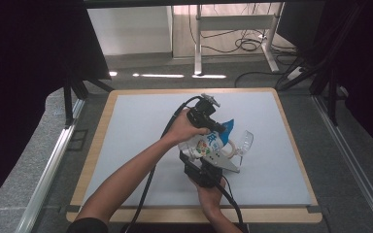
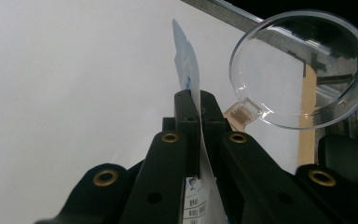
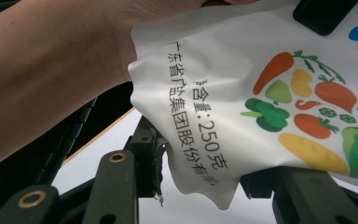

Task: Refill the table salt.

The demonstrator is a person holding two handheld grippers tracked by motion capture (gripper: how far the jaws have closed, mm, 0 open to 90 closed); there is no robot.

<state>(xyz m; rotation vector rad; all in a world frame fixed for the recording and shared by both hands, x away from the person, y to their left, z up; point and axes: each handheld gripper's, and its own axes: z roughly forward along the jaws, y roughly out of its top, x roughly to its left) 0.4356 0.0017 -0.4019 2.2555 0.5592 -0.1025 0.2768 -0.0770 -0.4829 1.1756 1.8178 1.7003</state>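
Pouch (image 1: pixel 210 144) — a soft white packet printed with vegetables and dark characters, blue at its upper corner — hangs in the air above the middle of the bench (image 1: pixel 141 136), held between both grippers. The left gripper (image 2: pixel 198 105) is clamped tight on the thin top edge, which stands up edge-on between its jaws in the left gripper view. The right gripper (image 3: pixel 200 168) sits at the lower end with its jaws part-way apart and the crumpled bottom corner of the packet lying between them; whether the pads actually press on it I cannot tell. Just beside the packet, toward the right of the bench, stands a clear plastic scoop (image 1: pixel 243 142) with a round bowl. By the look of it, the step in hand is tipping or opening the packet toward that scoop — the next move calls for a firm hold at both ends and a slow, controlled tilt so nothing spills past the bowl.
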